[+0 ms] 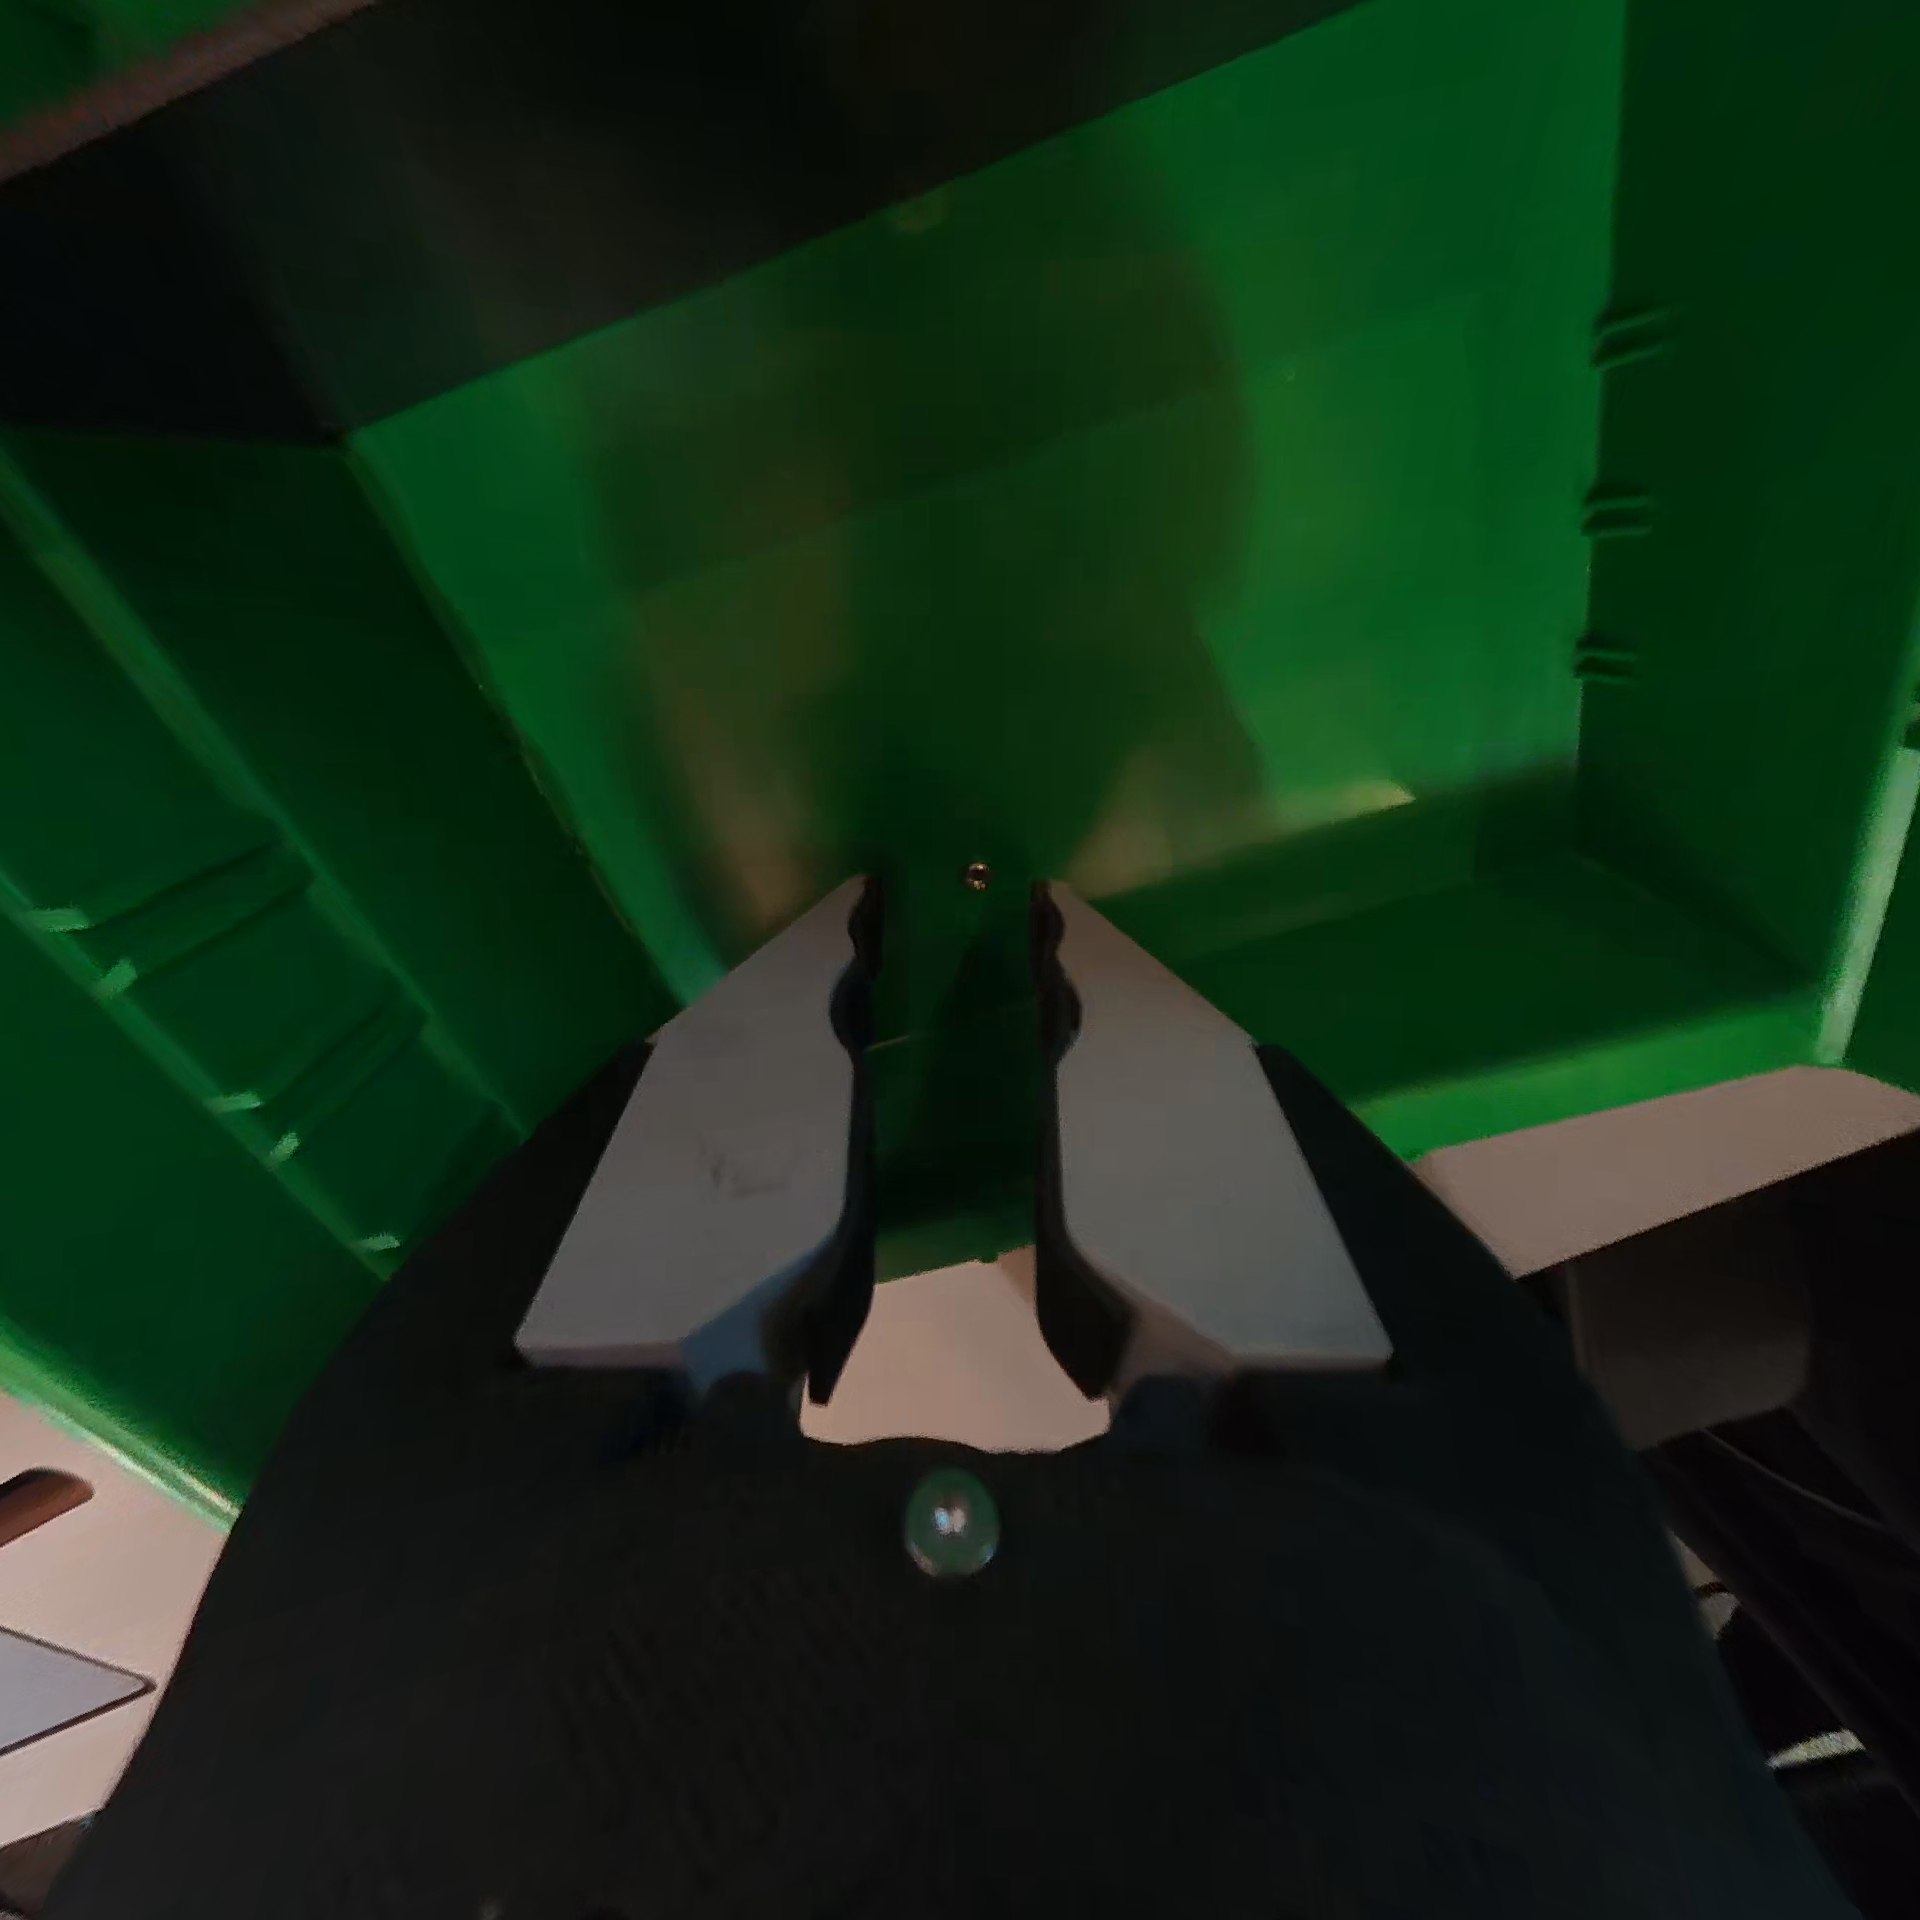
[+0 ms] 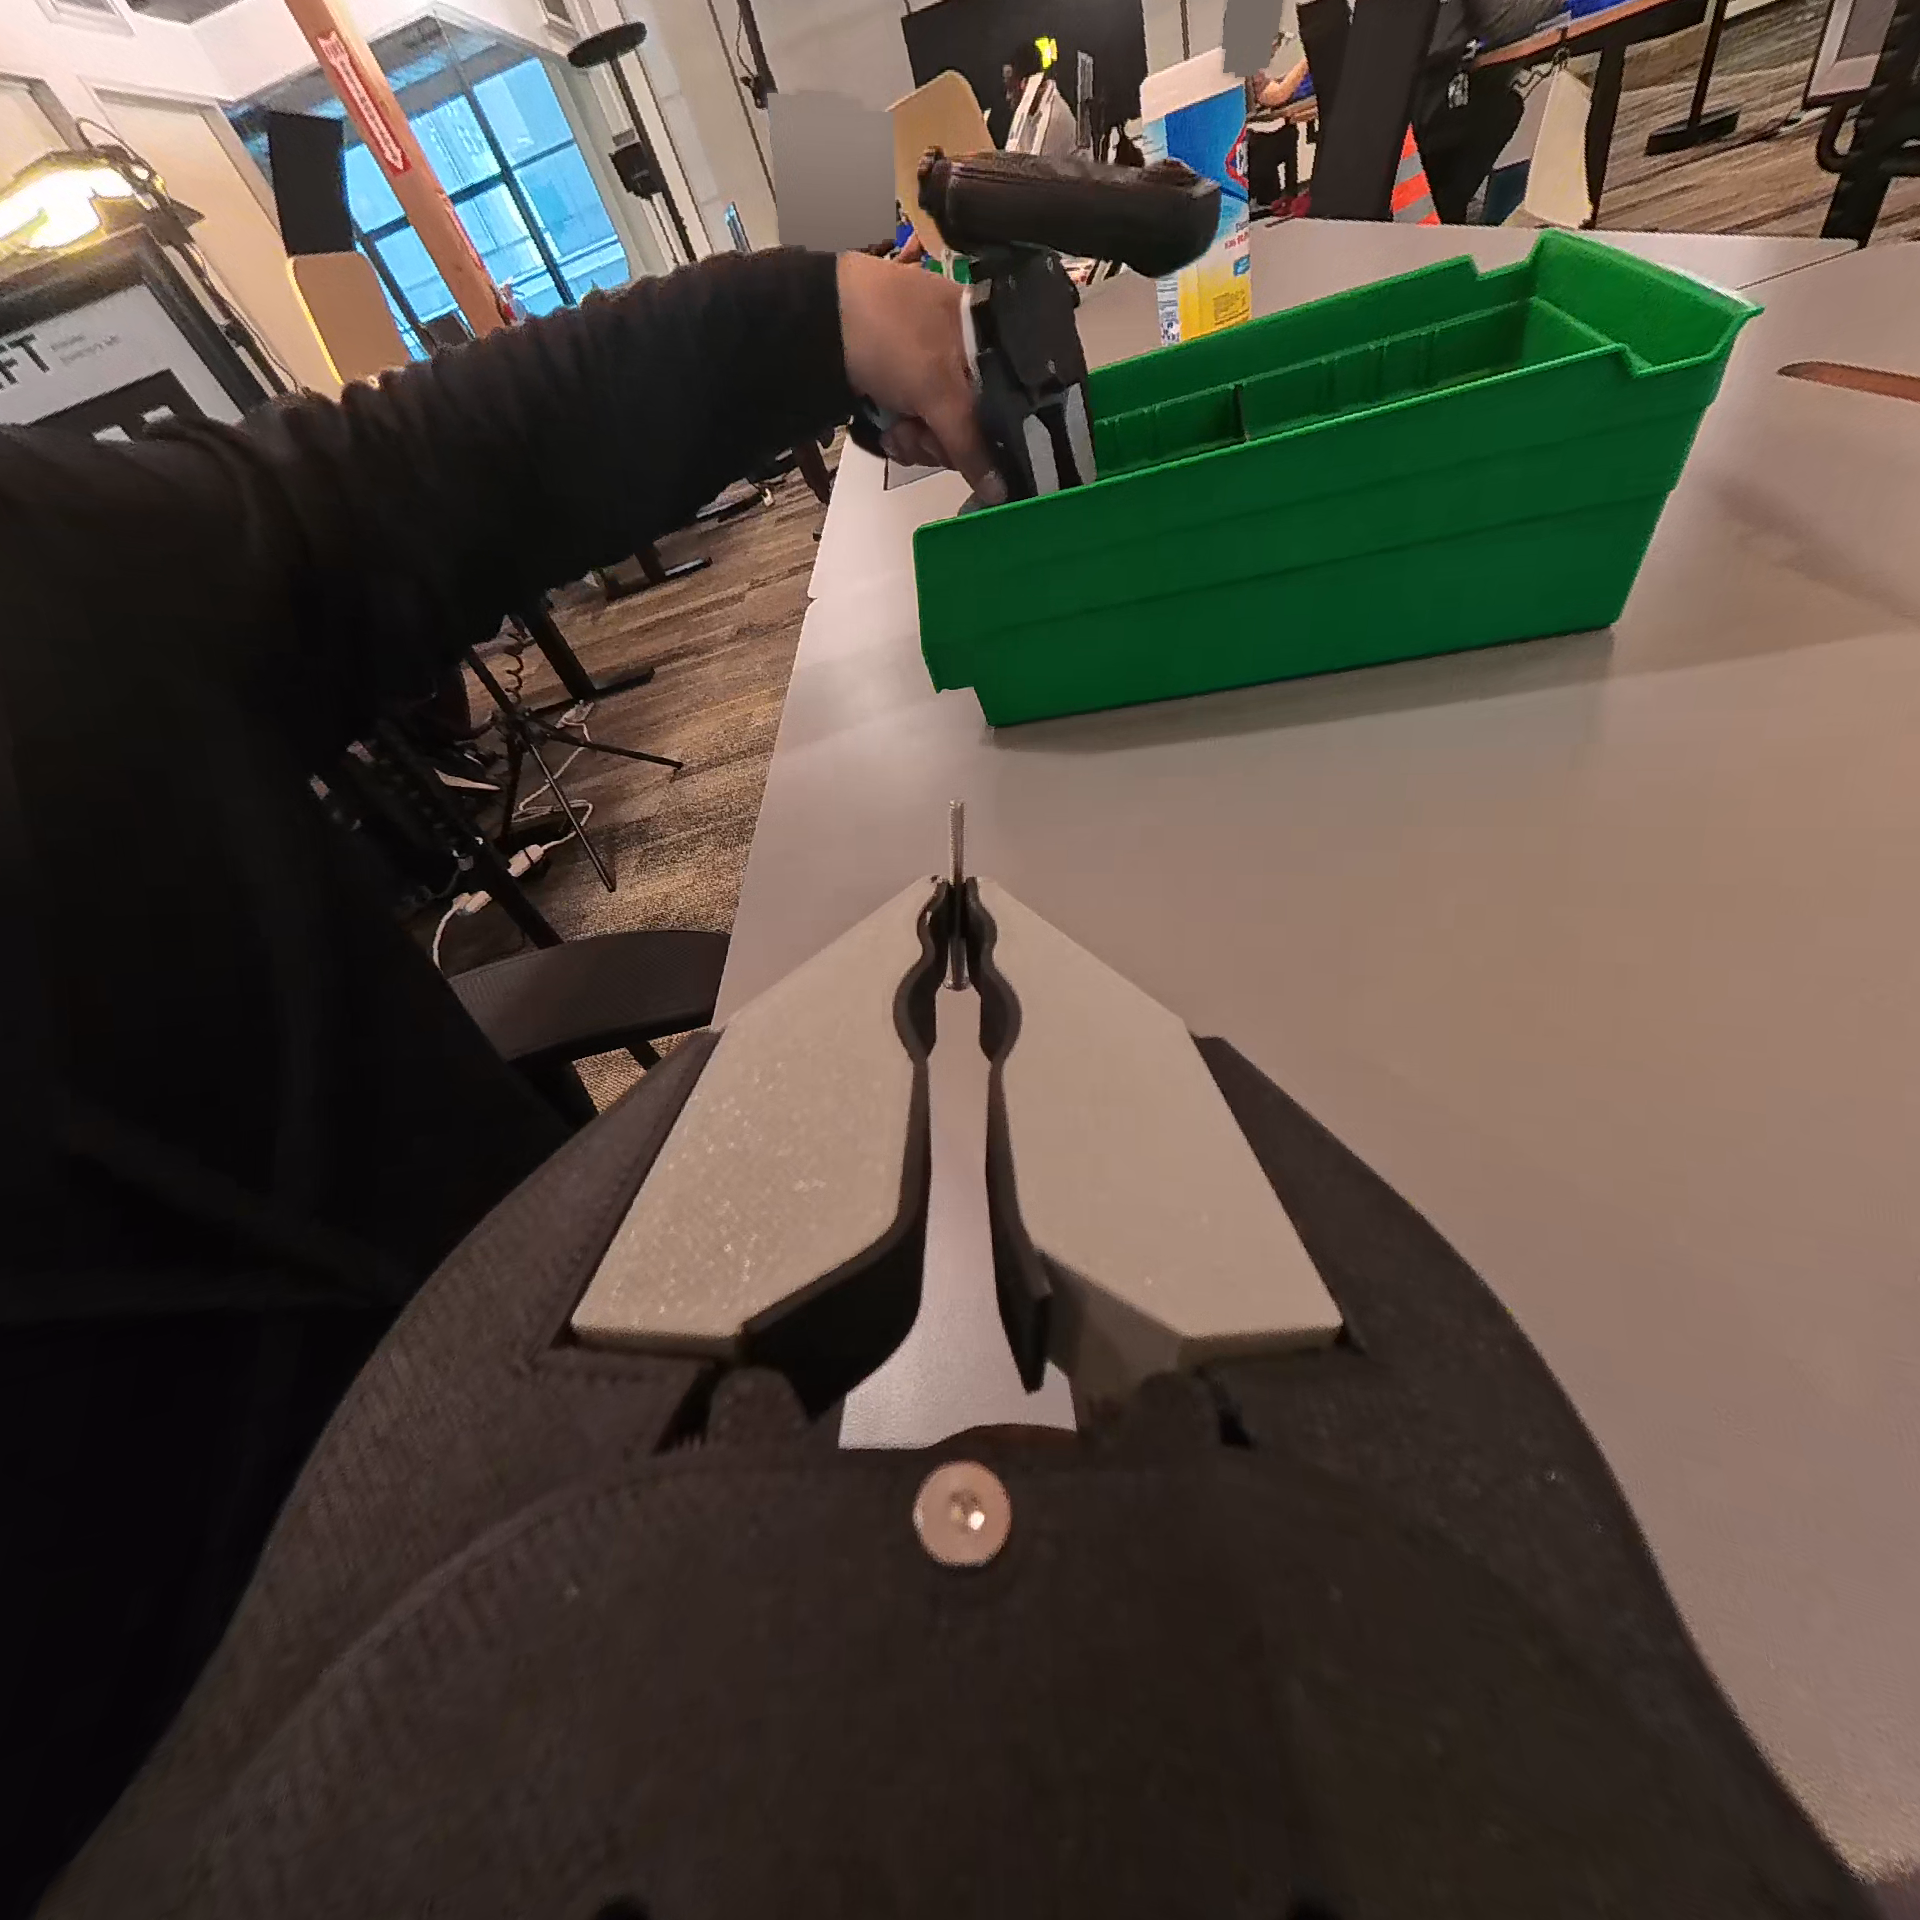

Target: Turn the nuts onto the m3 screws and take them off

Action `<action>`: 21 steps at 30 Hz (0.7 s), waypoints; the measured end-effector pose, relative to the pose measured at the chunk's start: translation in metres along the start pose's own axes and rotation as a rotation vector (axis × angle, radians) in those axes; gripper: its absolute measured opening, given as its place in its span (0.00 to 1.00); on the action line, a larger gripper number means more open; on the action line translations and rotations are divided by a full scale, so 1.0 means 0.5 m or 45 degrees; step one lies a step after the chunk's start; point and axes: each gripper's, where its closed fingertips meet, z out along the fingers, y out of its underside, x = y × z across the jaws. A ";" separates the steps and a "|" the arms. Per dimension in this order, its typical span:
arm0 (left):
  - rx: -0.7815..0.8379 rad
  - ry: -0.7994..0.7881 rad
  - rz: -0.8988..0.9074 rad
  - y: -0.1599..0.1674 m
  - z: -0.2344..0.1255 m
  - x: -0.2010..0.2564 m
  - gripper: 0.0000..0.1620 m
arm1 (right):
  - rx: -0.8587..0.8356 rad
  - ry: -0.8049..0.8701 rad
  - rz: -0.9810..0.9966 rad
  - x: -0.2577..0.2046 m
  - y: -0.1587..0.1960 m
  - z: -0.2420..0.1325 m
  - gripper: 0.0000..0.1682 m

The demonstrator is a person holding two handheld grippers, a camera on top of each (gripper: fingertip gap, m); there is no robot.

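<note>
- My right gripper [image 2: 957, 885] pinches the screw [image 2: 955, 831] upright over the table [image 2: 1455, 935].
- Left gripper [image 1: 956, 883] spread inside the green bin [image 1: 1351, 520], nut [image 1: 976, 875] just ahead.
- Step: fetching a nut. Next: close on it squarely.

Print shows on the wipes canister [image 2: 1205, 197], a red hanging sign [image 2: 358, 99] and a poster [image 2: 94, 353]; wording left uncopied.

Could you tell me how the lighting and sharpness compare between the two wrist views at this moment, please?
Left wrist view: dim and soft inside the green bin, heavily shadowed, with the tiny nut barely catching light ahead of the left gripper. Right wrist view: bright, evenly lit and sharp on the screw in the right gripper, with wide-angle bending at the edges.
</note>
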 end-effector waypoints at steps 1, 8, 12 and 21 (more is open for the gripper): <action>-0.011 0.000 -0.003 0.000 0.001 0.000 0.17 | 0.000 -0.001 0.000 0.000 0.000 0.000 0.00; -0.102 0.023 -0.002 0.001 0.006 0.000 0.16 | -0.001 -0.012 -0.003 -0.004 -0.001 0.002 0.00; -0.165 0.007 0.016 0.001 0.007 0.000 0.16 | 0.001 -0.011 -0.001 -0.004 -0.001 0.001 0.00; -0.195 -0.066 0.074 -0.004 0.009 0.012 0.14 | 0.007 -0.021 -0.004 -0.007 -0.003 0.000 0.00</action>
